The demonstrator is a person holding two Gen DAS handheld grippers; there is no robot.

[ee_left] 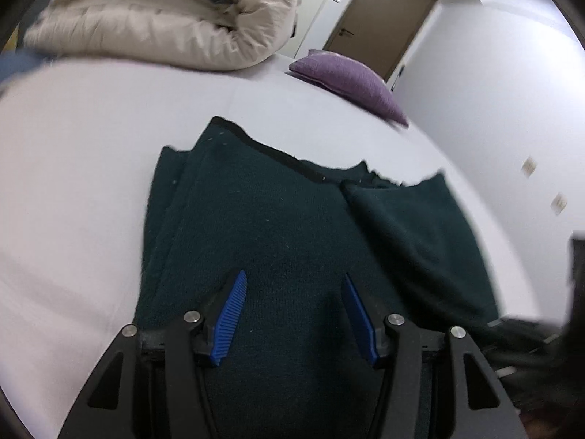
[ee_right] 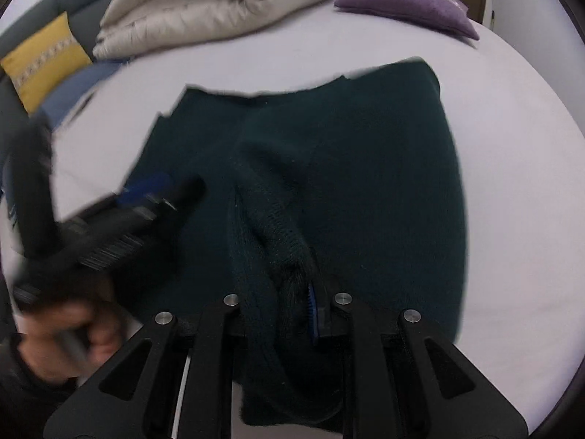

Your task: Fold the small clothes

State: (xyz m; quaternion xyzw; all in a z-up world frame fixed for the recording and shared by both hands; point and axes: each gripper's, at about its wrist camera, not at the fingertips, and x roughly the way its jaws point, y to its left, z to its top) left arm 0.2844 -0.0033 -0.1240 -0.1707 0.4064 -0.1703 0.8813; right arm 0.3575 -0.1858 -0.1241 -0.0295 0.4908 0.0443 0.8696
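Observation:
A dark green knitted garment lies partly folded on a pale bedsheet. My left gripper hovers over its near part, blue pads apart and nothing between them. In the right wrist view the same garment spreads across the bed. My right gripper is shut on a bunched ridge of the knit, which rises off the layer beneath; one blue pad shows beside the cloth. The left gripper, blurred, appears at the left of that view with a hand holding it.
A rolled cream duvet lies at the back of the bed, with a purple cushion to its right. A yellow cushion and a blue cloth sit at the far left. A brown door stands beyond.

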